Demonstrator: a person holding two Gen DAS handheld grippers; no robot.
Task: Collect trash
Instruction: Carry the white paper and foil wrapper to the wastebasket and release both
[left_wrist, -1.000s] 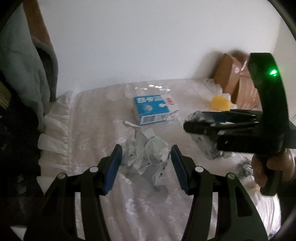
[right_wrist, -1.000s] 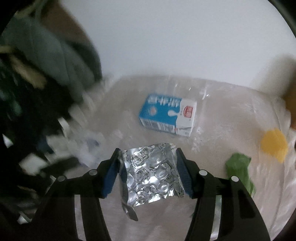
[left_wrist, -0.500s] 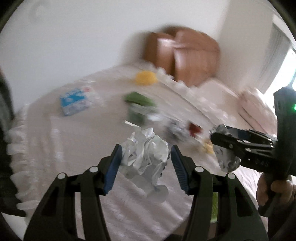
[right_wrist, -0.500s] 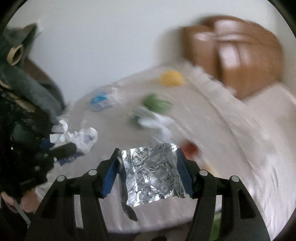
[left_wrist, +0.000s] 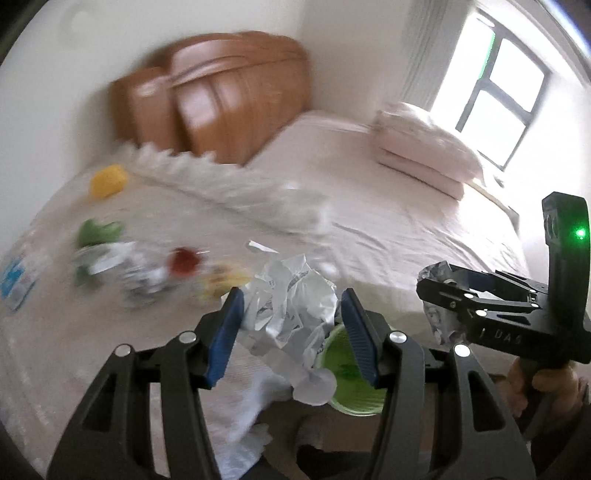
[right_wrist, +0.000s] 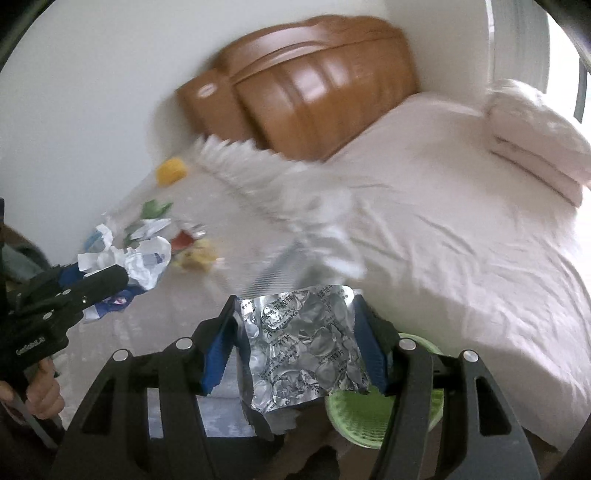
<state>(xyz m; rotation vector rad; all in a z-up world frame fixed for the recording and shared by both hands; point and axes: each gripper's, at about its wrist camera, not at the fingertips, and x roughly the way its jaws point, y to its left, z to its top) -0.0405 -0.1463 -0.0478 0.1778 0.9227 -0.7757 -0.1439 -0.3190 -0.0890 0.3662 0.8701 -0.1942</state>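
Room: big bed with a pale pink sheet (left_wrist: 388, 221), brown wooden headboard (left_wrist: 221, 96) at 11 o'clock.
Left gripper (left_wrist: 291, 332): clamped on the crumpled white paper ball (left_wrist: 291, 314).
Right gripper (right_wrist: 295, 339): jaws just opening, flat silver foil pill sheet (right_wrist: 303, 347) between its pads.
Bin: round green plastic basket (right_wrist: 369, 417) at 5 o'clock, below both.

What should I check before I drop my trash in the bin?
1. Paper ball gripped by left gripper: ok.
2. Foil pack in right gripper: ok, between the jaws, which have just been opening.
3. Green bin in sight: ok, low in both views.
4. Paper ball straight above the bin: cannot tell.
5. Grippers clear of each other: ok, apart.
6. All trash collected: not ok, more pieces lie on the bed.
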